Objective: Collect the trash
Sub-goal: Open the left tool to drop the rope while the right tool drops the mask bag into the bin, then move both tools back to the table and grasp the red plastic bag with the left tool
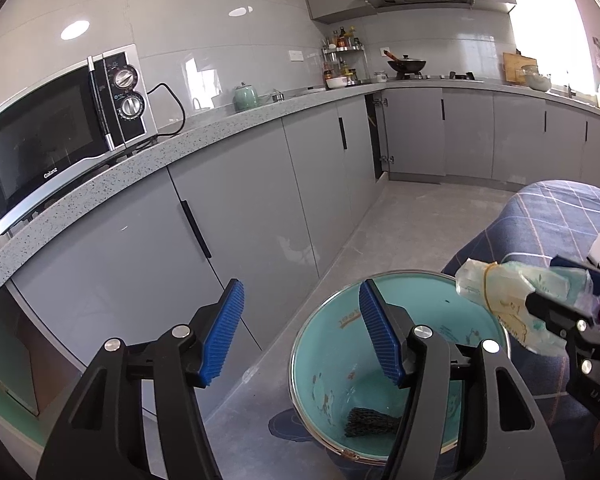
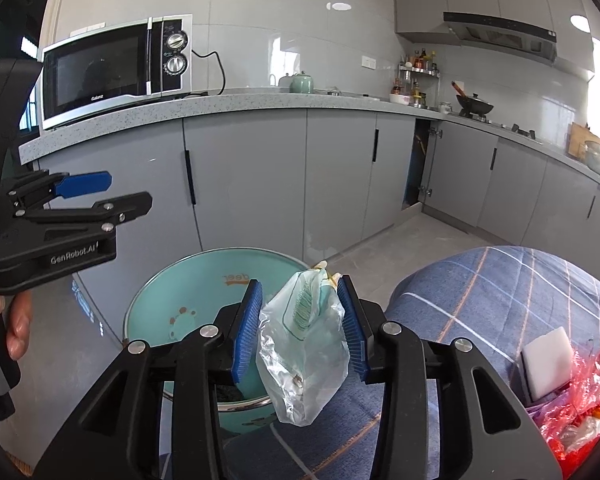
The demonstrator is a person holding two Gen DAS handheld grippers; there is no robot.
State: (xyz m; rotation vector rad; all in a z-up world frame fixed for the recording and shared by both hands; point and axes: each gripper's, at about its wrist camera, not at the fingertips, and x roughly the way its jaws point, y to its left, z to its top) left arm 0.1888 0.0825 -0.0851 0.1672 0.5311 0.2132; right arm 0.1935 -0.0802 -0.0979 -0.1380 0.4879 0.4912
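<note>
Two grippers showed; our right gripper (image 2: pixel 300 326) had its blue pads pressed against a crumpled plastic bag (image 2: pixel 306 344), holding it just right of the teal bin (image 2: pixel 172 300); our left gripper (image 1: pixel 300 330) hung wide apart and empty above that bin (image 1: pixel 332 344); a dark scrap (image 1: pixel 366 422) lay inside.

One bin (image 2: pixel 188 304), one bag (image 2: pixel 304 344), two grippers (image 1: pixel 300 332) (image 2: pixel 300 328)
</note>
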